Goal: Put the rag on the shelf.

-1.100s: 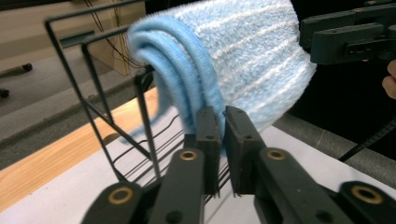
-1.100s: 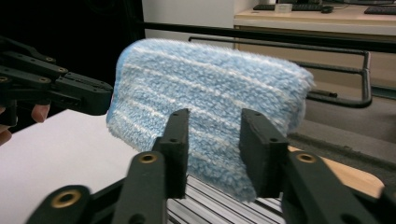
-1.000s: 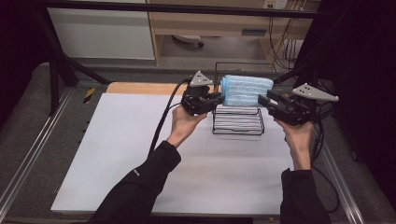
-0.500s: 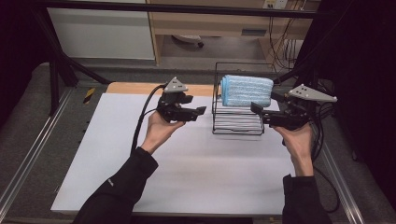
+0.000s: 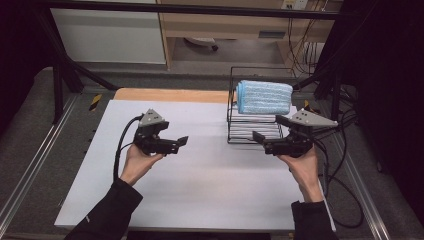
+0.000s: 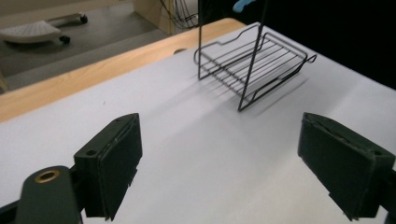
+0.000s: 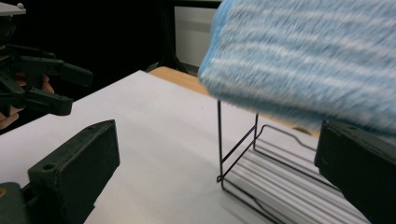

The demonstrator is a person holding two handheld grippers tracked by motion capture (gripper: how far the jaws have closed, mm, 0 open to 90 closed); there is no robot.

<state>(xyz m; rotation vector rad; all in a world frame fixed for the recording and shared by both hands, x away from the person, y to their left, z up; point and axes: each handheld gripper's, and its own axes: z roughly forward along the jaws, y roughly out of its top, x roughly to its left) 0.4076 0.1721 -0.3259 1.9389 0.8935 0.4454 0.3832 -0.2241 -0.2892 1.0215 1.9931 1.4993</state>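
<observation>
A folded blue striped towel (image 5: pixel 264 97) (image 7: pixel 308 56) lies across the top of a black wire rack (image 5: pixel 250 131) (image 6: pixel 254 56) (image 7: pixel 261 177) at the table's far right. My left gripper (image 5: pixel 179 145) (image 6: pixel 219 126) is well to the left of the rack, low over the white tabletop. Its jaws have just been opening and stand wide with nothing between them. My right gripper (image 5: pixel 260 142) (image 7: pixel 219 135) is at the rack's near right corner, just below the towel. Its jaws have also just been opening and are empty. The left gripper (image 7: pixel 70 88) appears far off in the right gripper view.
The white tabletop (image 5: pixel 200 190) has a wooden strip (image 5: pixel 170 95) along its far edge. Black cables (image 5: pixel 345 165) trail off the right side. Metal rails (image 5: pixel 35 165) run along the left. A cabinet and shelf stand beyond the table.
Both grippers let go of the towel's ends and left it on the rack. The left hand swung far to the left and down; the right drew back toward me a little.
</observation>
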